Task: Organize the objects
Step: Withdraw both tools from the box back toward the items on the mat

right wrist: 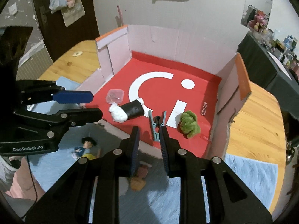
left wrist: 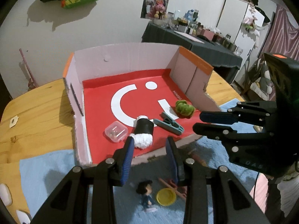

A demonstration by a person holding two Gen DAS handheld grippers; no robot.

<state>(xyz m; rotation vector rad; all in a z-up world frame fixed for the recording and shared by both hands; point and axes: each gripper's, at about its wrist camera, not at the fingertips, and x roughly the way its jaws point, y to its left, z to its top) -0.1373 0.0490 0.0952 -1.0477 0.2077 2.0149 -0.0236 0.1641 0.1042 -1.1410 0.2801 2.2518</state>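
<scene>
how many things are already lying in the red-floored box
4: a clear plastic case on the left, a black roll with white stuffing beside it, a teal clothes peg further right, and a green fuzzy lump rightmost. Nothing seems hidden.

The left gripper (left wrist: 149, 145) and right gripper (right wrist: 148, 136) hang side by side, both angled downward. Neither holds anything; the right's jaws stand narrower.

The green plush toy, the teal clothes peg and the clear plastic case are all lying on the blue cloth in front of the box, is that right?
Not quite. The green plush toy, teal clothes peg and clear plastic case lie inside the box, on its red floor, as the right wrist view shows. The blue cloth is in front of the box.
</scene>
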